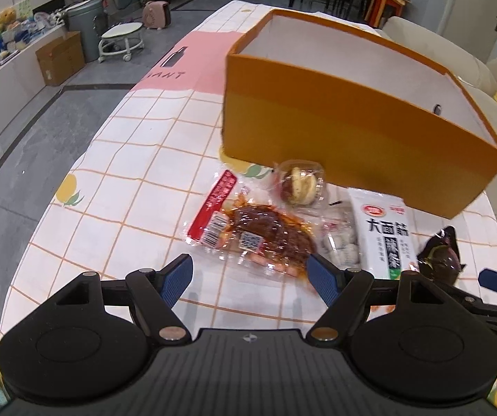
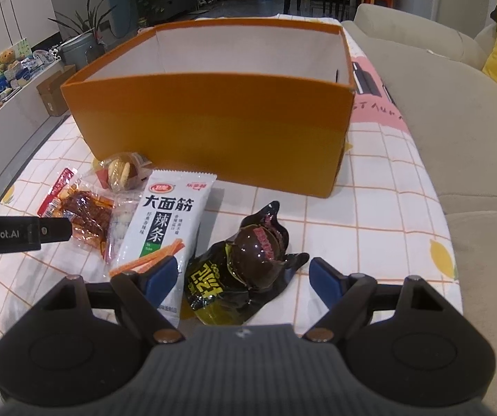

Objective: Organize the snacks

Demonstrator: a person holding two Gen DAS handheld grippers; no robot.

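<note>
An open orange box (image 1: 345, 114) (image 2: 213, 121) with a white inside stands on the checked tablecloth. In front of it lie several snacks: a clear pack of red-brown meat (image 1: 262, 232) (image 2: 85, 213), a small clear pack with a round pastry (image 1: 300, 183) (image 2: 120, 170), a white spicy-strip bag (image 1: 385, 228) (image 2: 165, 225) and a black shiny pack with a dark round sweet (image 1: 439, 253) (image 2: 248, 263). My left gripper (image 1: 250, 280) is open just above the meat pack's near edge. My right gripper (image 2: 241, 277) is open, with the black pack between its fingers, untouched.
A small translucent pack of pale sweets (image 1: 340, 242) (image 2: 120, 228) lies between the meat pack and the white bag. A beige sofa (image 2: 456, 121) borders the table on the right. On the left the table edge drops to a grey floor (image 1: 40, 131).
</note>
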